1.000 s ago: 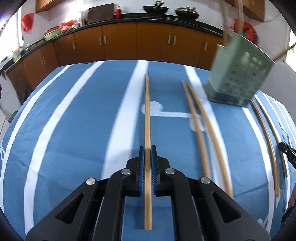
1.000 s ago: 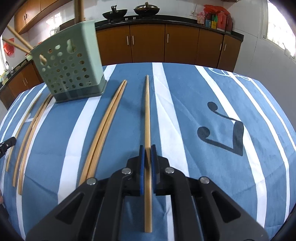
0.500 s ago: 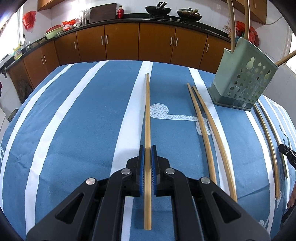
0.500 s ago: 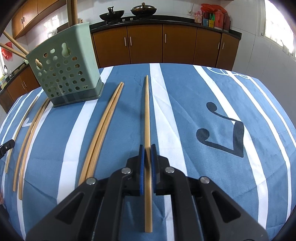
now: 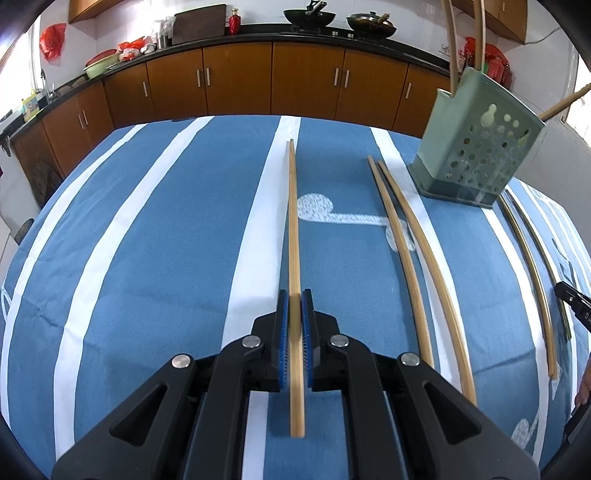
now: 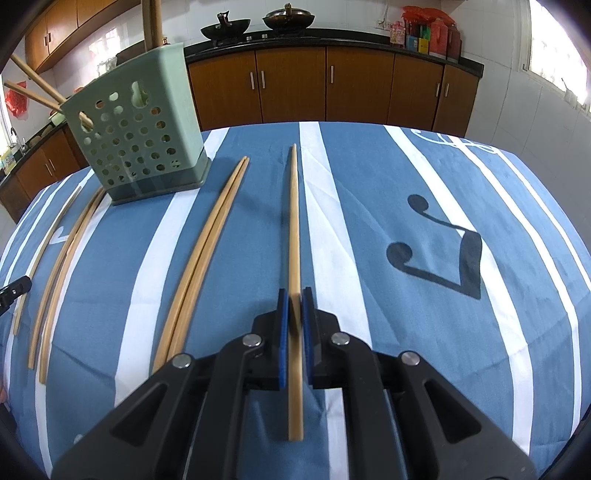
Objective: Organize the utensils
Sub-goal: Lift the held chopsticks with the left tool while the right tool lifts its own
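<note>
Chopstick (image 5: 294,236) between left fingers (image 5: 282,332)

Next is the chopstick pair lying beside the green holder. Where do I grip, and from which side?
Grip the pair at its near half, from above, jaws straddling both sticks. They lie flat, side by side, so one close probably catches both; their far tips sit close to the holder, leaving less room there.

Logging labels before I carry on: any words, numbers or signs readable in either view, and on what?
No readable words.
Tablecloth: printed music notes, not letters.
Red packages on the counter: print too small to read.
Black part at the left view's right edge: white marks, cut off, unreadable.
</note>
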The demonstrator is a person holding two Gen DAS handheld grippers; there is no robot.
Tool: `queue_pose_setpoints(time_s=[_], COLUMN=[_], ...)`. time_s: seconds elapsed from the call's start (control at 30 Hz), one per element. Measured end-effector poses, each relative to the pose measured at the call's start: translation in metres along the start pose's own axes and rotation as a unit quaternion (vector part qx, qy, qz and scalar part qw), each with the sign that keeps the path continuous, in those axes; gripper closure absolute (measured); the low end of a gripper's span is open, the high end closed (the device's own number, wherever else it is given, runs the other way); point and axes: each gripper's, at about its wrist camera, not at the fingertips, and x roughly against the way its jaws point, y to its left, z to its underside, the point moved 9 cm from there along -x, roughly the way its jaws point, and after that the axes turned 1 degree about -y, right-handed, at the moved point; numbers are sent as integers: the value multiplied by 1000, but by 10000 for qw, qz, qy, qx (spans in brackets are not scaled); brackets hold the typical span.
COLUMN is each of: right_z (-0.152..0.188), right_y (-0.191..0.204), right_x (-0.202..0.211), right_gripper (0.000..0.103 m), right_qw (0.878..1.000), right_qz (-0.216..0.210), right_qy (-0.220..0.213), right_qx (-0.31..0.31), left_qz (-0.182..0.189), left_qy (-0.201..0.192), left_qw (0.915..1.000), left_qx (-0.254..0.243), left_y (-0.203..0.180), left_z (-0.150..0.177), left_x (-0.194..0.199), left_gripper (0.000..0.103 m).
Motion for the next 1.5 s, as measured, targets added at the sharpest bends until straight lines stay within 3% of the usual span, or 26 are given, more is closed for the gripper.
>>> queue_pose_setpoints(time_s=[0.37,0.87,1.27,1.5], right_z=[-6,-42,-86,-101], right_y=[-5,-18,-18,-13], right_x=[19,71,123,136], right_gripper=[95,95,95,95], right_qw=[9997,9953,9846,9816], right_qz=[-127,-141,-301,-296], right_qy=[-170,-903,-1689,-1868], right_qx=[-156,-307,-342,-278], left_qz=[26,195,341,340], left_qy=[-47,-857,-1665,-1847], left_qw=[10000,9961,9852,9820], left_qx=[-72,66,222,211], left_y=[1,6,3,2], left_z=[1,-43,-88,-101], left_x=[12,67,122,134], left_gripper=[96,96,96,96])
